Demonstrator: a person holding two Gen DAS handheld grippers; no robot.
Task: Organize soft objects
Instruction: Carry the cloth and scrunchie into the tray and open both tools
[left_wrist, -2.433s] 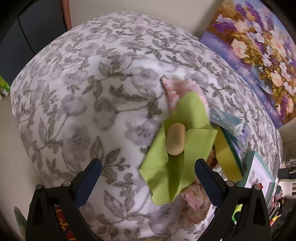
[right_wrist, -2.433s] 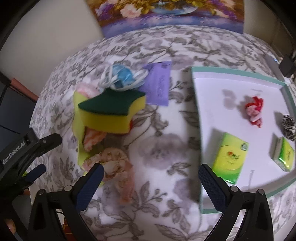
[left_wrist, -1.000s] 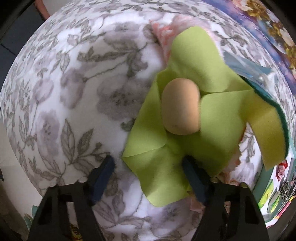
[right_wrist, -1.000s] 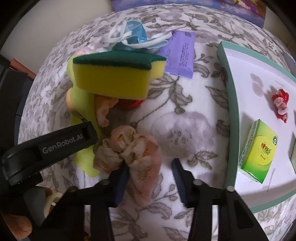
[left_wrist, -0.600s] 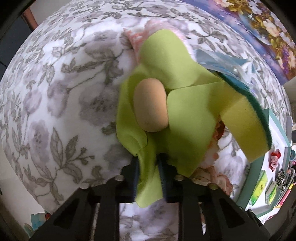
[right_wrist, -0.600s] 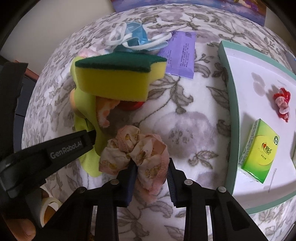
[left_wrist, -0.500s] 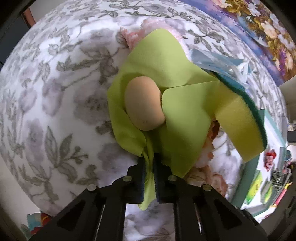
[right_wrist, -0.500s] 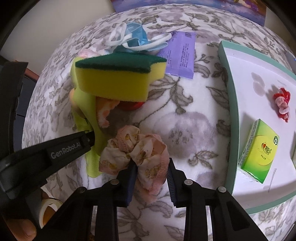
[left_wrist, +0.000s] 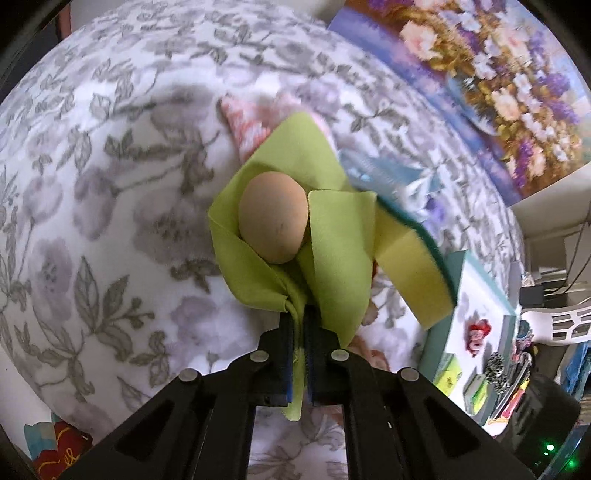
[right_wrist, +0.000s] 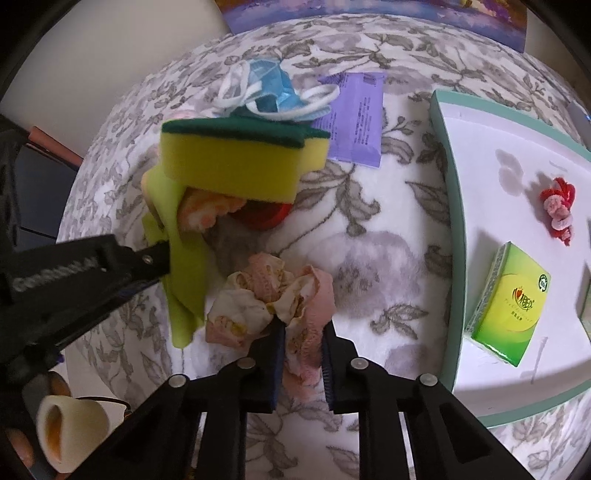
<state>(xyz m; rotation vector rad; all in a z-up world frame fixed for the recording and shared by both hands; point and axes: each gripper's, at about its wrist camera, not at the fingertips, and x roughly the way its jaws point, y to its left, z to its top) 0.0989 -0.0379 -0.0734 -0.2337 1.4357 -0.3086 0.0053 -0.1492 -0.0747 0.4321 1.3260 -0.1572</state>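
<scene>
Our left black plastic two-finger gripper (left_wrist: 300, 325) – blue ribbed pads, silver screws; our matching right gripper (right_wrist: 302, 332) – same build.

A home, likely a bedroom or living room. A soft floral blanket (left_wrist: 110, 177) covers the surface, and a flower painting (left_wrist: 498, 92) leans against the wall at two o'clock. Household odds lie about: a sponge (right_wrist: 240, 162), a face mask (right_wrist: 269, 92), and tissue packs (right_wrist: 509, 310) on a tray (right_wrist: 448, 206) at three o'clock.
</scene>
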